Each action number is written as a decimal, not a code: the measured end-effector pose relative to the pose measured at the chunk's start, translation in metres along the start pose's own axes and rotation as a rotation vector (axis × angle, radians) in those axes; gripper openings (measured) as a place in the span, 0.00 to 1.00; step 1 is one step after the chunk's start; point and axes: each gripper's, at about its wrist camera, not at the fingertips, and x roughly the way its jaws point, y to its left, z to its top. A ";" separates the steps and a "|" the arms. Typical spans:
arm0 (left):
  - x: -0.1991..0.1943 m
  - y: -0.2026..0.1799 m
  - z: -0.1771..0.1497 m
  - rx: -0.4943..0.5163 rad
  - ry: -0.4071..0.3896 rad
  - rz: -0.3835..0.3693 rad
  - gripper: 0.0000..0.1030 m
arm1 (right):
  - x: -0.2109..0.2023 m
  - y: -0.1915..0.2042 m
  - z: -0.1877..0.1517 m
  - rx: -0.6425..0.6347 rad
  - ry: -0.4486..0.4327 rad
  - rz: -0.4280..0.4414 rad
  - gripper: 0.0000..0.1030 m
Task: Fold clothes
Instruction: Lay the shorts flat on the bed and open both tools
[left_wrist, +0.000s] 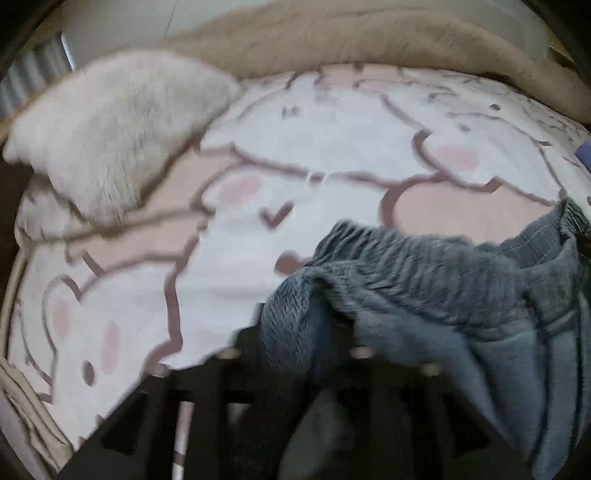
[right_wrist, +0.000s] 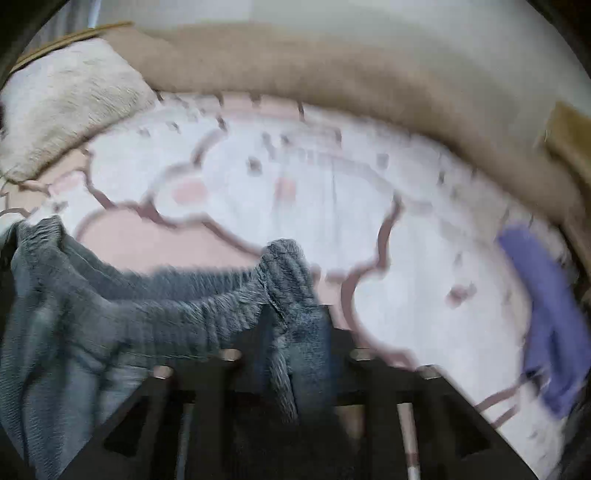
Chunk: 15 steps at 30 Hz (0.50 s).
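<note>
While stretched between grippers (both blurred): trousers (left_wrist: 424, 280).

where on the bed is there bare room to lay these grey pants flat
The middle of the printed sheet is free, bordered by the fluffy pillow on the left and the tan blanket along the far side. The right edge is crowded by a purple cloth. The grey pants fill the near side.

Both pictures smear with motion: the grey trousers (left_wrist: 424, 280) drape over the left gripper's (left_wrist: 295, 350) fingers, hiding whether they pinch, same story at the right gripper (right_wrist: 291, 347), and that purple cloth (right_wrist: 546, 325) blurs off the bedsheet's (right_wrist: 406, 258) right edge.
</note>
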 end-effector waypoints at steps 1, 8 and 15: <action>-0.004 0.010 -0.001 -0.028 -0.009 -0.032 0.58 | 0.000 -0.009 -0.001 0.050 -0.011 0.024 0.69; -0.087 0.091 -0.043 -0.099 0.007 -0.193 0.62 | -0.050 -0.082 -0.020 0.277 -0.037 0.223 0.75; -0.192 0.152 -0.168 -0.124 0.071 -0.207 0.63 | -0.183 -0.136 -0.114 0.360 -0.074 0.344 0.75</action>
